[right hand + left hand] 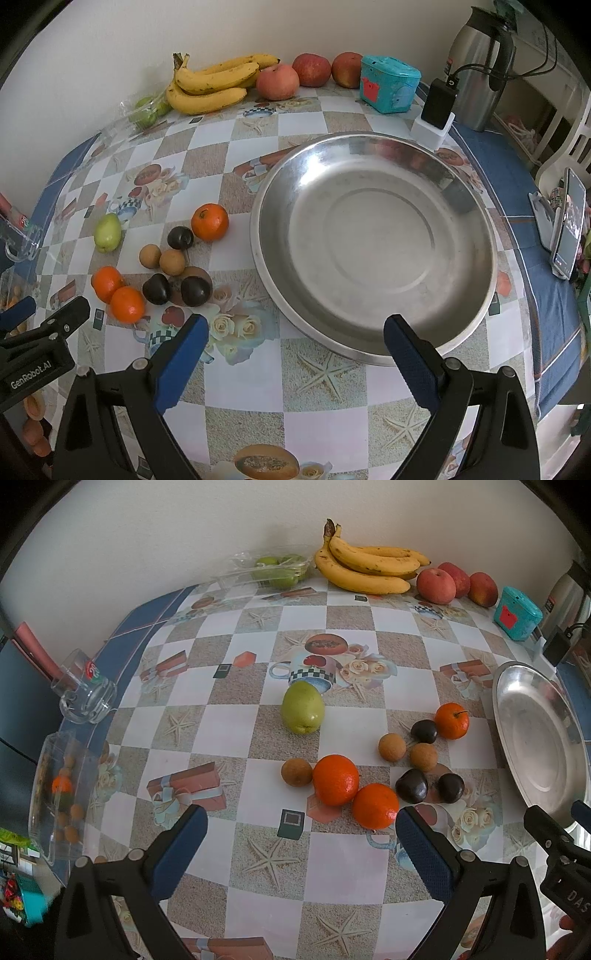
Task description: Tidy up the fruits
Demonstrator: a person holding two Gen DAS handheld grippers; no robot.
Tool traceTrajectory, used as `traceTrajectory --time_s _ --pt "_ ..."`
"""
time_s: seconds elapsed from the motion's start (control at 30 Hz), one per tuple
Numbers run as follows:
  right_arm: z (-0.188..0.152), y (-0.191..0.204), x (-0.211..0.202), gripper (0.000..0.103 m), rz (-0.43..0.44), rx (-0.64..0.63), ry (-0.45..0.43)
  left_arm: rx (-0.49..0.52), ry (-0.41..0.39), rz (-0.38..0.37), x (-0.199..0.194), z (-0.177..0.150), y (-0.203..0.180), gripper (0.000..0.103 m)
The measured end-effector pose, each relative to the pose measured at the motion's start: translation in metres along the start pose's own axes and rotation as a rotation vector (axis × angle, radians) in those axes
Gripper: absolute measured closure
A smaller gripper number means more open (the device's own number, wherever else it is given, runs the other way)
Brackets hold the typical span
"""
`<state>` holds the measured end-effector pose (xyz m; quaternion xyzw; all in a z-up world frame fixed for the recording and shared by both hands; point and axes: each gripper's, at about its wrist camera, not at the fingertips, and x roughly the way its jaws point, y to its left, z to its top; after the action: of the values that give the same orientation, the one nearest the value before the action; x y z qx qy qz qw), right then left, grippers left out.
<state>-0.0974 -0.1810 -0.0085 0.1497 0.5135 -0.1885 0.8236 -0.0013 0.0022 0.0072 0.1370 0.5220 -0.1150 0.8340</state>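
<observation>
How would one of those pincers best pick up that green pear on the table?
Probably across the wide belly of the green pear, coming down from above with the left gripper, which is open and nearer. The pear stands apart from the other fruit, so both fingers have room, and its belly is rounder than the narrowing top.

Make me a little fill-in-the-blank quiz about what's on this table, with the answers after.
1. The metal bowl holds ___ fruit.
2. The number of loose oranges on the tablecloth is ___.
3. The bananas lie at the table's far edge, against the ___.
4. Both the left gripper and right gripper are ___.

Answers: no; three; wall; open
</observation>
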Motion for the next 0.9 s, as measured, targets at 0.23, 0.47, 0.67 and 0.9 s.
traceTrajectory --time_s 0.23,0.47,0.67,0.9 --pt "0.0005 -0.0009 -0.0015 0.004 0.001 0.008 -0.006 -0.011 0.003 -0.003 0.0011 -0.0004 0.0032 0.000" --pt "0.0003 -0.0062 -0.0046 0.004 0.003 0.027 -0.026 -0.014 0.002 -0.005 0.0021 -0.0004 0.0052 0.000" --pt "0.0004 -0.0079 -0.0049 0.004 0.004 0.036 -0.028 -0.017 0.001 -0.005 0.0021 -0.0007 0.0052 0.000" --pt "0.0006 -0.0059 -0.0053 0.004 -0.003 0.021 -0.032 -0.025 0.002 -0.005 0.0027 -0.0008 0.0054 0.000"
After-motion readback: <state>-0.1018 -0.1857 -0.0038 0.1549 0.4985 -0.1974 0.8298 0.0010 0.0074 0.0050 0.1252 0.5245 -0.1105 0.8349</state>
